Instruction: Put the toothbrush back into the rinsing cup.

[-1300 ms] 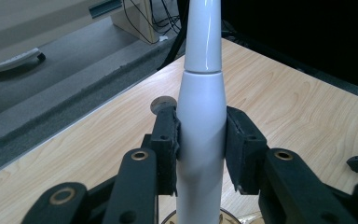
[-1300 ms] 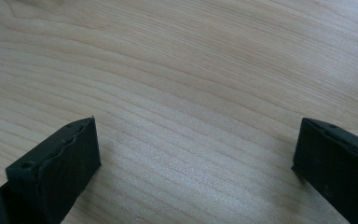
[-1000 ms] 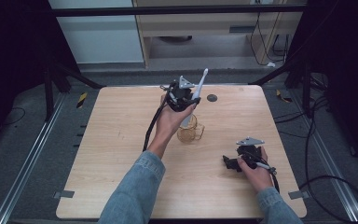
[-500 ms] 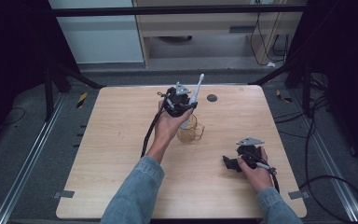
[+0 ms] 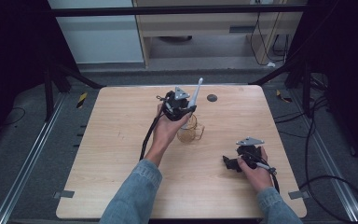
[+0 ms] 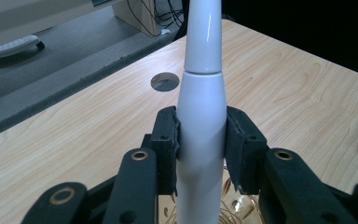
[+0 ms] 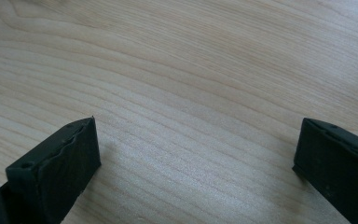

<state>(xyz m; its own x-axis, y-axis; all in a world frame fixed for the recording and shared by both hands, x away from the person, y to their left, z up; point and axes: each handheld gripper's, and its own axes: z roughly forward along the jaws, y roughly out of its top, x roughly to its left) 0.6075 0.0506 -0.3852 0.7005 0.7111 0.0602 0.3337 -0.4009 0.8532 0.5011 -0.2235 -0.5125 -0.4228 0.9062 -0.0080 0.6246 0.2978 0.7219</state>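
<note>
Electric toothbrush (image 6: 200, 116), white, clamped at its thick handle between both pads of left gripper (image 5: 181, 108), pads pressing flush on either side; slim neck rising beyond the grip. Held upright with a slight tilt, lower end reaching down into clear glass mug (image 5: 189, 132) standing mid-table; whether the base touches the glass bottom cannot be told. Grip set at mid-handle, judged so as to keep the long body steady and plumb while it sits over the narrow mouth of the mug. Mug rim visible directly beneath the jaws in left gripper view (image 6: 235, 212).

Right gripper (image 5: 233, 163) resting low at near right part of wooden table (image 5: 116, 140), well apart from mug. Jaws standing wide, nothing between them, bare wood grain beneath; judged parked out of the way, leaving the work to the other hand.

Round grommet hole (image 5: 211, 97) near far edge, beyond the mug. Step judged as standing toothbrush in mug, release not yet made
</note>
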